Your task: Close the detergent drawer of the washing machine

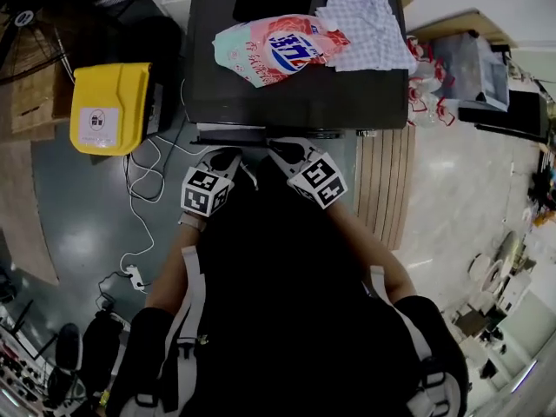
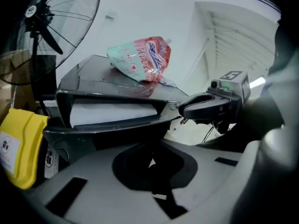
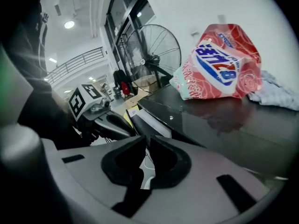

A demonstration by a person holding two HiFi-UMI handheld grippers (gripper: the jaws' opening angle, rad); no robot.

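The dark washing machine [image 1: 295, 94] stands ahead with a pink detergent bag [image 1: 276, 49] and a checked cloth [image 1: 365, 20] on top. Its detergent drawer [image 1: 230, 134] sticks out at the front left; the left gripper view shows the drawer [image 2: 112, 112] with its white inside just beyond my jaws. My left gripper [image 1: 228, 158] is right in front of the drawer, jaws shut and empty [image 2: 152, 161]. My right gripper [image 1: 283, 151] hangs beside it to the right, also shut on nothing [image 3: 145, 158], with the drawer [image 3: 150, 124] just behind its tips.
A yellow container [image 1: 109, 107] stands left of the machine, and a standing fan [image 1: 43, 16] behind that. A white cable and power strip [image 1: 135, 274] lie on the floor at left. A slatted wooden platform [image 1: 387, 181] lies right of the machine.
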